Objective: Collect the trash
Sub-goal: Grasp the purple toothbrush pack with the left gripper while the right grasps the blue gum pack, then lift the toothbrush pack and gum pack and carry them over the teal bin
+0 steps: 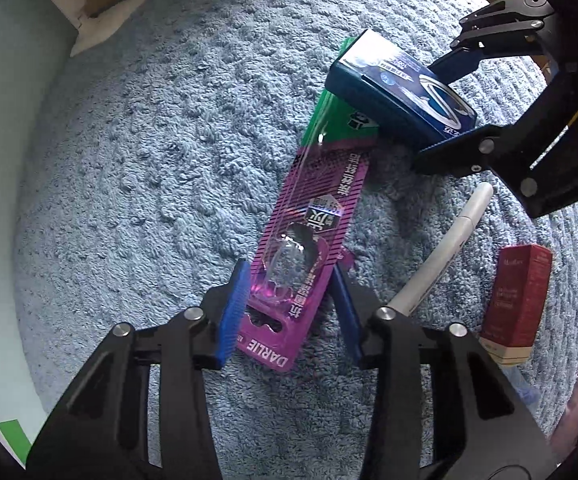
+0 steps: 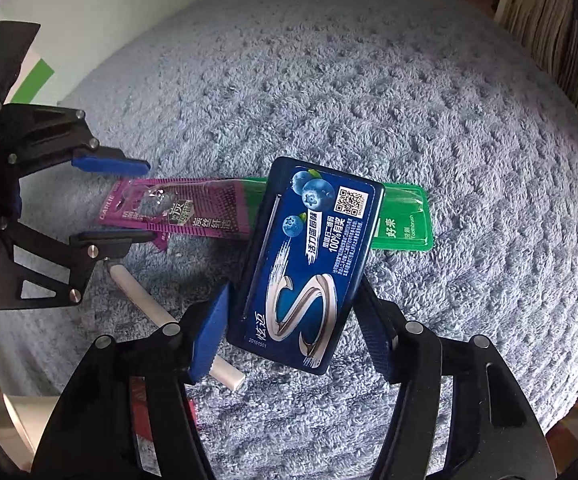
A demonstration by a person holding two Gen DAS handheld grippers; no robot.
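Note:
A purple and green toothbrush package (image 1: pixel 309 236) lies on the blue carpet; its purple end sits between the fingers of my left gripper (image 1: pixel 289 308), whose blue pads flank it with small gaps. It also shows in the right wrist view (image 2: pixel 193 208). A dark blue gum box (image 2: pixel 309 264) rests tilted over the package's green end, between the fingers of my right gripper (image 2: pixel 293 328), with gaps at both pads. In the left wrist view the gum box (image 1: pixel 393 88) is straddled by the right gripper (image 1: pixel 445 108).
A white marker pen (image 1: pixel 441 248) lies right of the package; it also shows in the right wrist view (image 2: pixel 177 320). A red box (image 1: pixel 517 304) stands further right. Fluffy blue carpet (image 1: pixel 169 160) covers the floor; a wall and white stand (image 1: pixel 101 24) are far left.

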